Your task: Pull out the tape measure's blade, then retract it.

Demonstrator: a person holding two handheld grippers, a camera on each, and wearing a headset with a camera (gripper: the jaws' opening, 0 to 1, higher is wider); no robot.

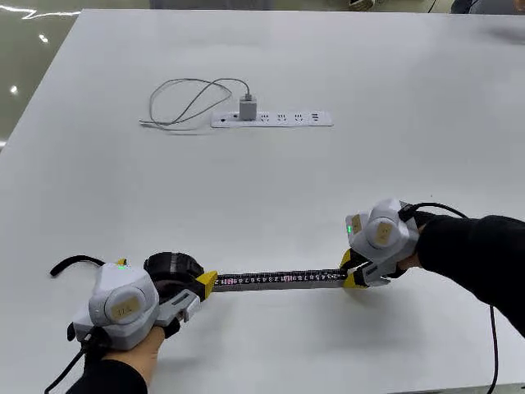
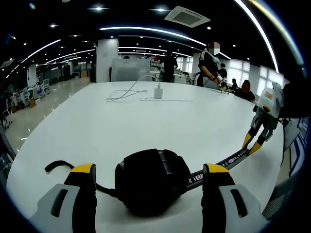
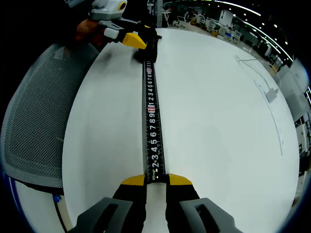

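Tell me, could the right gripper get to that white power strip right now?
Likely yes, with a catch: bare table lies between the right gripper and the power strip, but its jaws are pinching the end of the blade, so it would have to let go first.

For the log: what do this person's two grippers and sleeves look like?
Both the left gripper and right gripper have rounded grey-white bodies with a tan square label, a green light, and grey jaws tipped yellow. A black cable trails from each. The sleeves are black.
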